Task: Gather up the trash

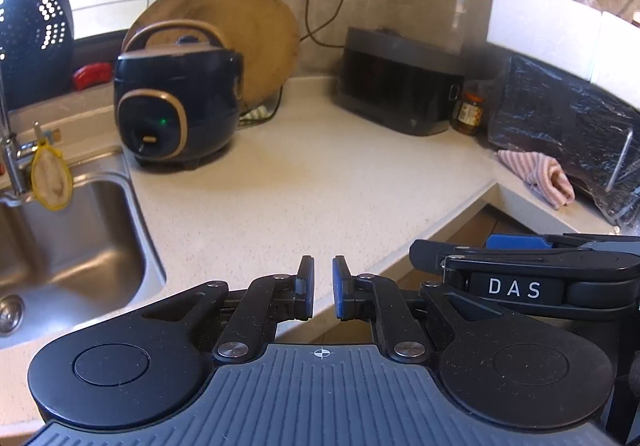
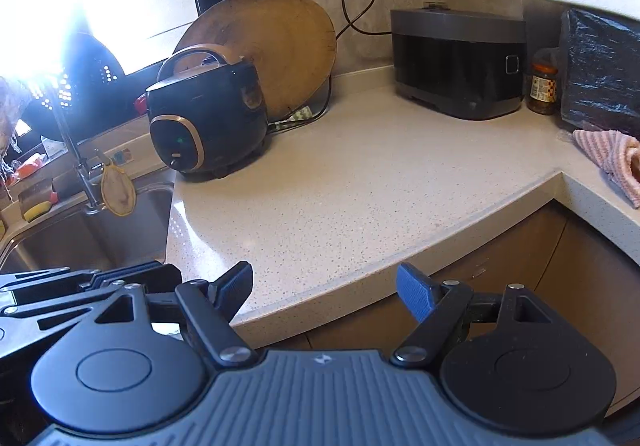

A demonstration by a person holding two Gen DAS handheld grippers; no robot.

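Note:
My left gripper [image 1: 323, 288] is nearly shut with a narrow gap and holds nothing, hovering over the front edge of the speckled counter [image 1: 320, 174]. My right gripper [image 2: 326, 292] is open and empty, above the counter's front edge [image 2: 360, 230]. The right gripper's body shows at the right of the left wrist view [image 1: 520, 286]. The left gripper's body shows at the left of the right wrist view [image 2: 80, 286]. A black plastic bag [image 1: 560, 118] stands at the far right, also seen in the right wrist view [image 2: 600, 70]. I see no loose trash on the counter.
A dark rice cooker [image 1: 176, 106] stands before a round wooden board [image 1: 240, 38]. A grey appliance [image 1: 400, 82], a jar [image 1: 470, 110] and a pink striped cloth [image 1: 536, 174] sit at the back right. The steel sink [image 1: 60, 246] and faucet lie left.

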